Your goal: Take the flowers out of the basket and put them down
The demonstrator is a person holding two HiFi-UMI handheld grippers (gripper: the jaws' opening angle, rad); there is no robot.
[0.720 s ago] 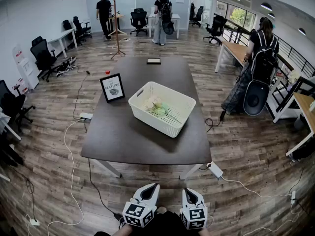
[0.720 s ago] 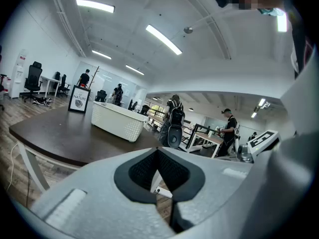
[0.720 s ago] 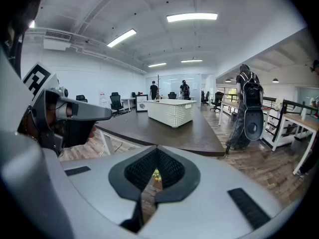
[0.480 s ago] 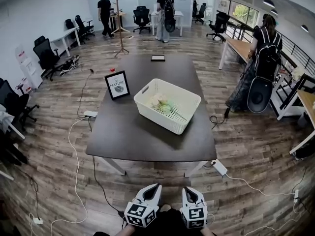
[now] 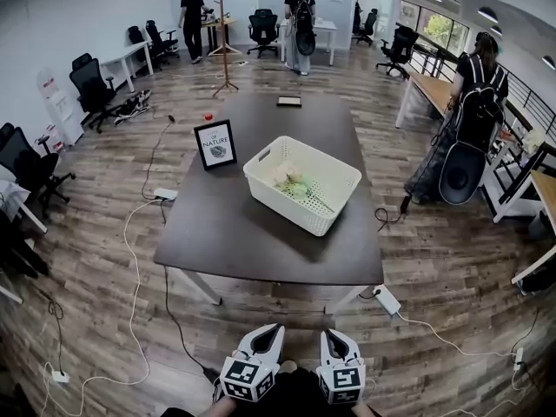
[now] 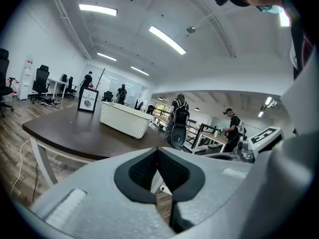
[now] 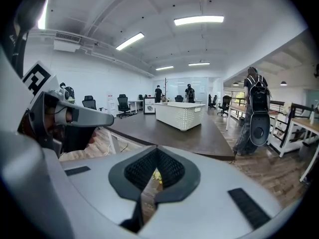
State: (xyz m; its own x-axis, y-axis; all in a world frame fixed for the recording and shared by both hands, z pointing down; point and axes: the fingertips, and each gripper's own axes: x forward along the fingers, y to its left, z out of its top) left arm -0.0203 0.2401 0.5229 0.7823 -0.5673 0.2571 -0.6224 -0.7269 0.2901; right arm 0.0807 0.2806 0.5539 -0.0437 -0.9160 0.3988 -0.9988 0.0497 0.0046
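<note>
A white perforated basket (image 5: 304, 185) stands in the middle of a dark brown table (image 5: 234, 241). Pale flowers with green stems (image 5: 291, 181) lie inside it. Both grippers are held low at the bottom of the head view, well short of the table's near edge. The left gripper (image 5: 270, 330) is shut with nothing between its jaws. The right gripper (image 5: 331, 336) is also shut and empty. The left gripper view shows the basket (image 6: 124, 119) far off beyond the closed left gripper (image 6: 157, 152). From the right gripper (image 7: 157, 151), the basket (image 7: 180, 115) appears far off too.
A framed picture (image 5: 215, 143) stands on the table left of the basket, and a small dark flat object (image 5: 287, 101) lies at the far end. A person with a backpack (image 5: 476, 111) stands at the right. Cables and a power strip (image 5: 387, 301) lie on the wooden floor; office chairs line the left.
The table and basket have slid a little to the right in the head view as the camera moved. Both grippers keep their place at the bottom, still shut.
</note>
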